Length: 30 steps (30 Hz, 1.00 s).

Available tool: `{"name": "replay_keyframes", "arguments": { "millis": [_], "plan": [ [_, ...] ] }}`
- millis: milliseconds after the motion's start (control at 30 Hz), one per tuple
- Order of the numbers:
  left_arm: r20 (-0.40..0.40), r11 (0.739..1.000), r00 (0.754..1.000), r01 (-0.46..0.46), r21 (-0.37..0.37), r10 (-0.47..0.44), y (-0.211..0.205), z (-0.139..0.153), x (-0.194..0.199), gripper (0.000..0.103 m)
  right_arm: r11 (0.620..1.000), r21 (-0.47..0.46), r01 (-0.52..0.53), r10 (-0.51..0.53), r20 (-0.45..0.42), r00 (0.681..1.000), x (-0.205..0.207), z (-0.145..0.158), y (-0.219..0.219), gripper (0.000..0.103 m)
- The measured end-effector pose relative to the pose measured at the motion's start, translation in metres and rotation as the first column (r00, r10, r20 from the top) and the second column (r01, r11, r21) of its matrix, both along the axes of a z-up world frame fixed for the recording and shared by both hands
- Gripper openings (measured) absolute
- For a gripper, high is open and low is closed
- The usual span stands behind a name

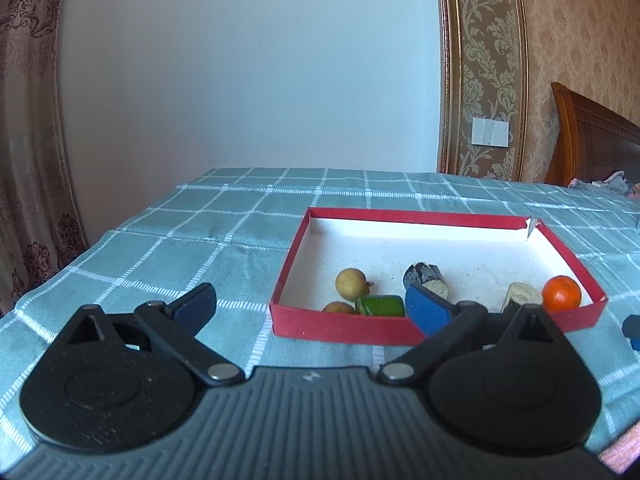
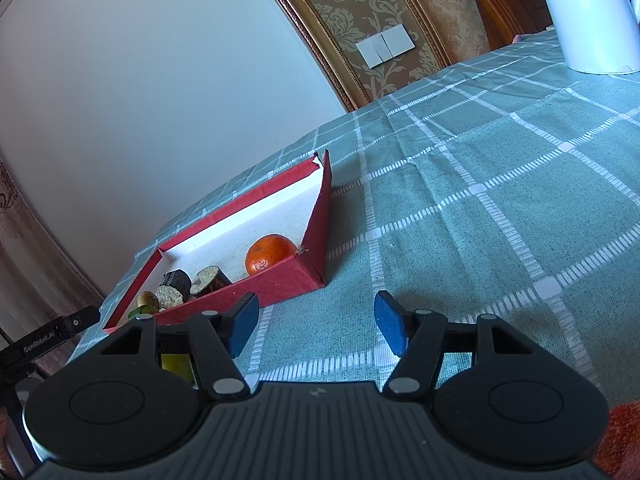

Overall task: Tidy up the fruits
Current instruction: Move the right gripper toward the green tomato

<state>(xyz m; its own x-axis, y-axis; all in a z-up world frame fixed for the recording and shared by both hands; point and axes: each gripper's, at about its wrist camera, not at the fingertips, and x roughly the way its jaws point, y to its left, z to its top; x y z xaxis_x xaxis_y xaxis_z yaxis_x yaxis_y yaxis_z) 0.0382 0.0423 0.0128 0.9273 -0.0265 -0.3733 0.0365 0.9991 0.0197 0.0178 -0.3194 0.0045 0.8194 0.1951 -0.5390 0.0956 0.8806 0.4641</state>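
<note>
Fingers (image 1: 428, 308) of left gripper (image 1: 310, 306) spread, fruits (image 1: 561, 294) just beyond.

red box (image 1: 344, 326), white inside | orange tangerine (image 1: 561, 294) | teal tablecloth (image 1: 224, 232), white grid | blue claw pads (image 2: 243, 322)

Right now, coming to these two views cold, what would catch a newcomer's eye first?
The red box on the checked cloth stands out. Inside sit a bright orange in the near right corner, a green piece against the near wall, two small brown fruits and two dark cut chunks. Both grippers hang open and hold nothing: the left gripper at the box's near wall, the right gripper over bare cloth beside it.
</note>
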Motion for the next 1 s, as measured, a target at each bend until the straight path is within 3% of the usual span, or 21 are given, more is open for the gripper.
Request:
{"name": "replay_keyframes", "arguments": {
  "millis": [133, 333, 467, 533, 767, 1000],
  "plan": [
    [-0.039, 0.999, 0.999, -0.024, -0.036, 0.023, 0.010, -0.012, 0.001, 0.102, 1.000, 0.001, 0.000, 0.000, 0.000, 1.000, 0.000, 0.000, -0.001, 0.063],
    [0.015, 0.997, 1.000, -0.013, -0.076, 0.015, 0.016, -0.011, -0.008, 0.103, 1.000, -0.009, -0.004, 0.004, 0.000, 1.000, 0.001, 0.000, 0.004, 0.065],
    [0.059, 0.996, 0.998, -0.030, -0.079, 0.034, 0.016, -0.010, -0.017, 0.103, 0.996, -0.074, -0.055, 0.055, 0.000, 0.998, 0.002, 0.005, 0.017, 0.065],
    [0.025, 0.996, 0.998, -0.055, -0.067, 0.057, 0.016, -0.011, -0.013, 0.103, 0.989, -0.114, -0.095, 0.095, -0.009, 0.995, 0.003, 0.008, 0.029, 0.065],
    [-0.041, 0.999, 0.999, 0.014, -0.044, -0.016, 0.014, -0.013, -0.007, 0.103, 0.926, -0.259, -0.273, 0.270, -0.050, 0.962, 0.008, 0.027, 0.077, 0.065],
    [-0.091, 0.992, 0.988, 0.121, -0.027, -0.123, 0.013, -0.016, -0.008, 0.103, 0.871, -0.357, -0.336, 0.326, -0.092, 0.941, 0.019, 0.029, 0.102, 0.065]
  ]
}}
